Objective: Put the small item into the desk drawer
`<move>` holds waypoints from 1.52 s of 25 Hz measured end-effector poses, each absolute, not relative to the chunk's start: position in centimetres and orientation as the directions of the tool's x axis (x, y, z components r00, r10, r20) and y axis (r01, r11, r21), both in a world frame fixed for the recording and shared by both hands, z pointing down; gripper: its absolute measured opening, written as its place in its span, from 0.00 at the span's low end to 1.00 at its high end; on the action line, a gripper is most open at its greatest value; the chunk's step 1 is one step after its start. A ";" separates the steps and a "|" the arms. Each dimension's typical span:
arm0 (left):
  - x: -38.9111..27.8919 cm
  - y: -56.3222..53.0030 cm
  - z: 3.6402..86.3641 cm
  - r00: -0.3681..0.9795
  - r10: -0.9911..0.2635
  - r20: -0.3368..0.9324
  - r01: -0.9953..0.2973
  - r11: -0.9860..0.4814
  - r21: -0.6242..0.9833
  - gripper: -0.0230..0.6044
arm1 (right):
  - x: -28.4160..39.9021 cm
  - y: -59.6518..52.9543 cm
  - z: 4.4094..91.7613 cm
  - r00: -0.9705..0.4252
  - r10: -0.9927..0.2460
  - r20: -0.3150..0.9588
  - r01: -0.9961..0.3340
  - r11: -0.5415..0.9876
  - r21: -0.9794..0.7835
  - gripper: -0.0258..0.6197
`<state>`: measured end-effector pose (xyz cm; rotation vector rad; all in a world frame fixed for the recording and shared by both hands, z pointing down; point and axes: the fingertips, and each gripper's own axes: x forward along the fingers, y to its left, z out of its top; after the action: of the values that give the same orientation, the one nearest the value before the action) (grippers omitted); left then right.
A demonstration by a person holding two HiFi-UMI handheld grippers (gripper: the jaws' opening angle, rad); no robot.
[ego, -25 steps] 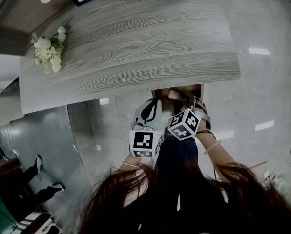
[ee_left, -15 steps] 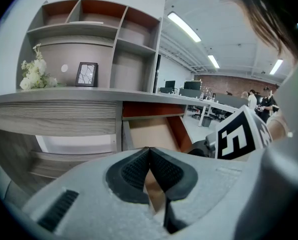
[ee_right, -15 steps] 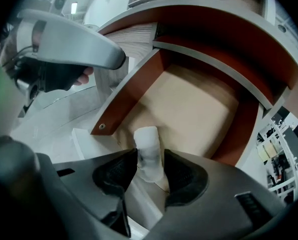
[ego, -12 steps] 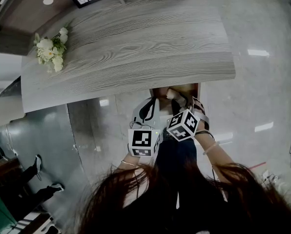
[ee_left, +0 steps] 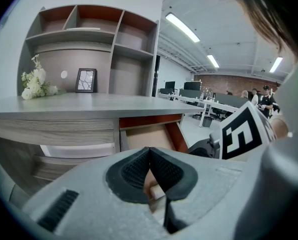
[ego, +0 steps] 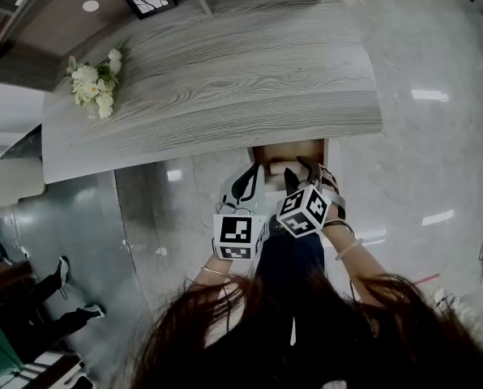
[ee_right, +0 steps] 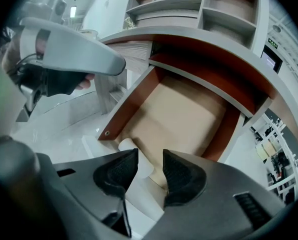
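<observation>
Roll (ee_right: 143,165) lies at the drawer's (ee_right: 184,111) front edge. My right gripper (ee_right: 149,153), released, has just narrowed slightly over it without touching. My left gripper (ee_left: 149,151) is clenched.

The right gripper (ee_right: 149,154) is lifting up and back from the open drawer (ee_right: 184,109), its fingers (ee_right: 181,176) closing slightly with nothing gripped between them, leaving the small white item (ee_right: 127,146) lying in the drawer, while the table (ego: 225,71) is drifting upward in the head view.
</observation>
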<state>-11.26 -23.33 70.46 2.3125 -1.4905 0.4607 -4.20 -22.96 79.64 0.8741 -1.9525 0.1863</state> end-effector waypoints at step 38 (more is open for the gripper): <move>-8.6 -23.1 59.3 0.376 -0.833 0.405 -0.919 -0.393 0.046 0.06 | -1.2 -22.3 66.6 -0.345 -0.637 0.689 -0.825 0.556 0.101 0.10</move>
<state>-8.61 -23.15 59.30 2.3749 -1.5510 0.4655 -1.18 -22.35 66.58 1.1696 -2.0944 0.3469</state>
